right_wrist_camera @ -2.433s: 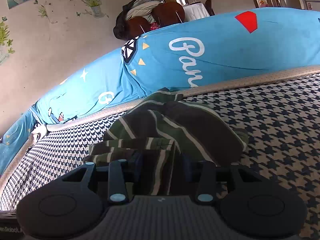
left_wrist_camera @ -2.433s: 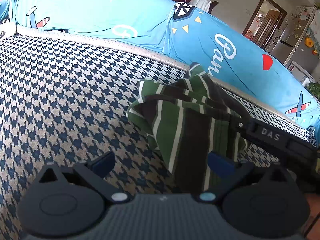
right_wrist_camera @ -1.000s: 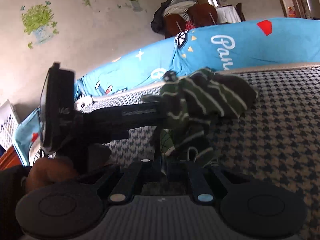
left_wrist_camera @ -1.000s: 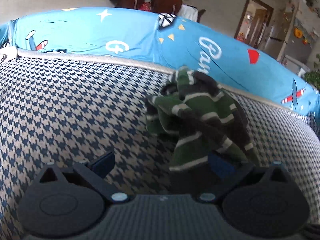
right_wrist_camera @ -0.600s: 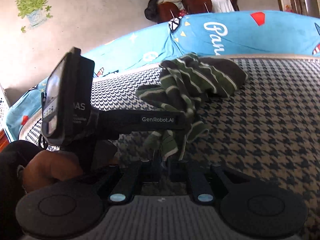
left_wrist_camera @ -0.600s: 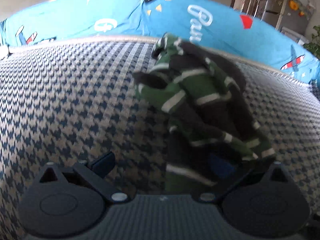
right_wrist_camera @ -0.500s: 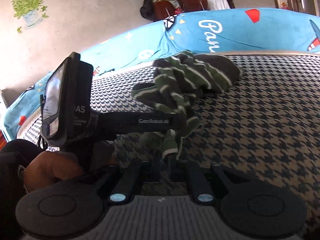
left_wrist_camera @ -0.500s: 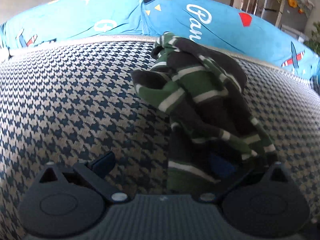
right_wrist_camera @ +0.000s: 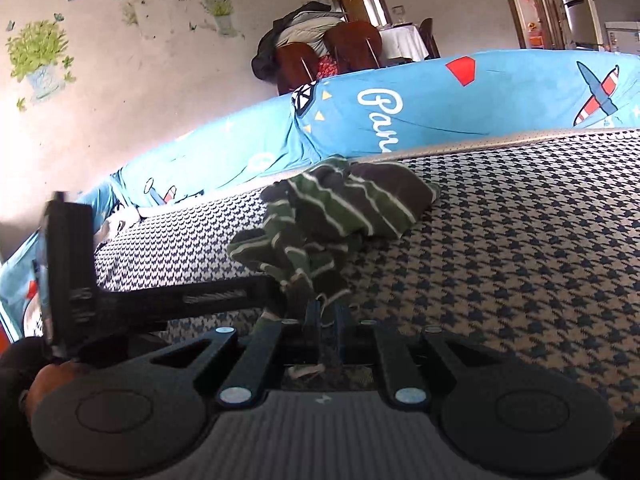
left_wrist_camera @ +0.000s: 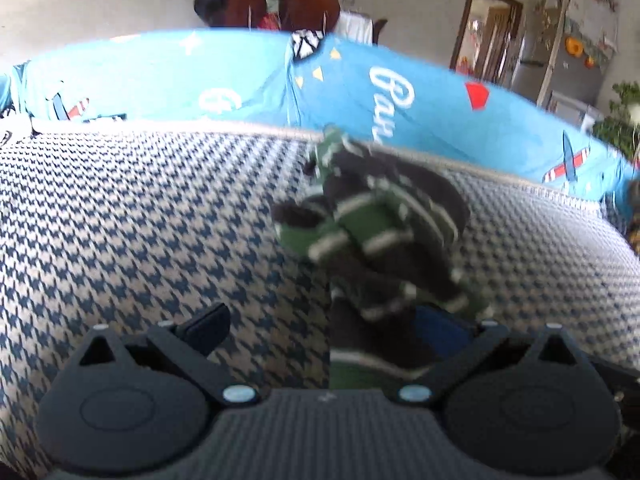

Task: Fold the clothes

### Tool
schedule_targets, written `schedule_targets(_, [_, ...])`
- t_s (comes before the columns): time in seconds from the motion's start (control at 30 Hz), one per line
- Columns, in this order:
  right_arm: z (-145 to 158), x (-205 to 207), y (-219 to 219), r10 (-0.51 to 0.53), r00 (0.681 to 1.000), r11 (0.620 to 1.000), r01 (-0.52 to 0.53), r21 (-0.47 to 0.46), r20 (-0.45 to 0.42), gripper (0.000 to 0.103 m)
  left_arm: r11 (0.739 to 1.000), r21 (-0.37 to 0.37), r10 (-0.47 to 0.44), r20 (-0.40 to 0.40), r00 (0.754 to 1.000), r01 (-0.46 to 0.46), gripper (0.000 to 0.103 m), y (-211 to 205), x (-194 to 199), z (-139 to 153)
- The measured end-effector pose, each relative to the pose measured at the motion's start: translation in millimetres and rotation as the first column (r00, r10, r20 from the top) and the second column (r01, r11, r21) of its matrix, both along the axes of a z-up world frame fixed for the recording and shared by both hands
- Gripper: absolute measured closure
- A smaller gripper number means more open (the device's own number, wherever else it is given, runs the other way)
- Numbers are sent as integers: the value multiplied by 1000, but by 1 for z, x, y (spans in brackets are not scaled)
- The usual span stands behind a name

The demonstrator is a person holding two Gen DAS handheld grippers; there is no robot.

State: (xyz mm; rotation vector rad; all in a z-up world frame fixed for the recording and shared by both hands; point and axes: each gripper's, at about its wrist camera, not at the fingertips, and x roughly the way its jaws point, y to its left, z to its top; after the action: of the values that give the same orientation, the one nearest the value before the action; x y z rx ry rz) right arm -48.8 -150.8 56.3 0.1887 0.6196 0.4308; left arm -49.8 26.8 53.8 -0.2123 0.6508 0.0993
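A green and dark striped garment [left_wrist_camera: 380,240] lies bunched on the houndstooth sofa seat [left_wrist_camera: 140,220]. One end trails toward both grippers. My left gripper [left_wrist_camera: 320,324] is open, its fingers wide apart, and the cloth drapes over the right finger's blue pad [left_wrist_camera: 440,326]. In the right wrist view the garment [right_wrist_camera: 340,208] stretches from its heap down to my right gripper [right_wrist_camera: 322,320], which is shut on a thin edge of it. The left gripper's black body [right_wrist_camera: 160,300] reaches in from the left, its tip hidden in the cloth.
Blue printed back cushions [left_wrist_camera: 240,80] line the rear of the seat [right_wrist_camera: 520,240]. A hand [right_wrist_camera: 52,380] holds the left gripper at lower left. Chairs with piled clothes [right_wrist_camera: 320,52] stand behind the sofa. Open seat lies left and right of the garment.
The right gripper has stayed shut on the garment's edge and drawn it out from the heap. The left view has tilted upward and is blurred; its fingers remain apart.
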Motion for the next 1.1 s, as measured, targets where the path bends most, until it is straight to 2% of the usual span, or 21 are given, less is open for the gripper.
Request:
schedule_targets(0.2, [9, 27, 6, 41, 999, 999, -40, -32, 33, 91, 995, -61, 73, -5, 997, -73, 0, 19, 12, 0])
schedule_targets(0.4, [14, 64, 23, 99, 994, 995, -97, -37, 45, 91, 991, -96, 89, -38, 995, -92, 0, 20, 23, -10])
schedule_targets(0.6, [18, 102, 41, 156, 986, 987, -154, -38, 53, 90, 995, -79, 55, -57, 997, -60, 0, 10, 33, -20])
schedule_targets(0.77, [17, 133, 56, 203, 978, 979, -202, -8, 54, 84, 997, -74, 21, -67, 998, -26, 0, 2, 38, -24])
schedule_targets(1.1, [-3, 170, 81, 278, 961, 961, -278, 15, 5, 76, 994, -103, 20, -109, 994, -31, 0, 0, 44, -32])
